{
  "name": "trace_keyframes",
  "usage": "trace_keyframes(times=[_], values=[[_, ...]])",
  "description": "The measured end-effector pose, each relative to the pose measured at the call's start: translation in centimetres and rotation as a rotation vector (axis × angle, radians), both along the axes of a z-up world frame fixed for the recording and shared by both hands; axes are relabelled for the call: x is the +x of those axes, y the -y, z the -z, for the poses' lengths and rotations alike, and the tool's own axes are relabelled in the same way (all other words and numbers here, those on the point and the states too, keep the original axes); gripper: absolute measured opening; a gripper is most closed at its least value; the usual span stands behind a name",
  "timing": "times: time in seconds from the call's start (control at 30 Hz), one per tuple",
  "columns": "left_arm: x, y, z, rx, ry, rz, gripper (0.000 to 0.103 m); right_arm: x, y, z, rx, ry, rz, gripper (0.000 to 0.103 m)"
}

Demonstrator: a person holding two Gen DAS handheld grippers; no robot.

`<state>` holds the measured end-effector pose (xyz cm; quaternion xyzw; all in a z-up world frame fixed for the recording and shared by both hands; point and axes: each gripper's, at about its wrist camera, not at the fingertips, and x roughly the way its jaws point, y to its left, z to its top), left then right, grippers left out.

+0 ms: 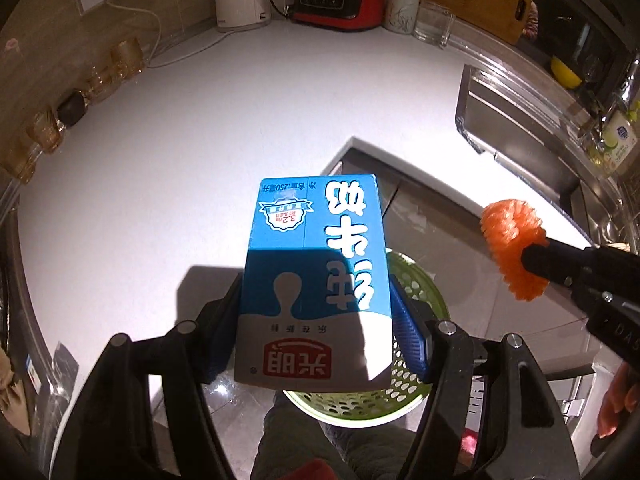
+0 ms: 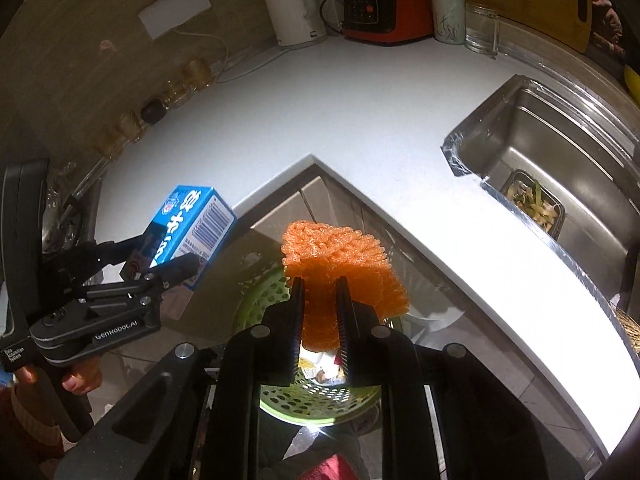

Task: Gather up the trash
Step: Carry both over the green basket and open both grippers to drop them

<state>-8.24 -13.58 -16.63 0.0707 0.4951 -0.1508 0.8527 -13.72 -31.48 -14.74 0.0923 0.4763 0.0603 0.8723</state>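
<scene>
- Left gripper [image 1: 320,312]: clamped on the sides of a blue milk carton [image 1: 316,280], held in the air off the inner corner of the white surface [image 1: 200,140].
- Right gripper [image 2: 320,316]: jaws narrow, pinching an orange foam net [image 2: 340,264].
- Green perforated basket [image 2: 316,404]: on the floor, below both held items.
- Steel sink [image 2: 560,152]: set into the surface's right side.
- Kettle [image 2: 290,8]: at the surface's far edge.
</scene>
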Motion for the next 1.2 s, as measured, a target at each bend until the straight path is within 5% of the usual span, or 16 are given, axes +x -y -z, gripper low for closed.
trace_keyframes(times=[0.57,0.7,1.2], values=[[-0.7,3.3,13.2,0.100,-0.240,0.062,0.065,-0.6,0.8,3.0,-0.003,-0.086,-0.019,0.017],[-1.2,3.6,12.3,0.092,-0.205,0.083,0.083,-0.4,0.6,3.3,-0.004,-0.094,-0.029,0.017],[-1.5,1.2,6.8,0.081,-0.103,0.025,0.084,0.8,-0.4,4.5,-0.019,-0.109,-0.079,0.018]])
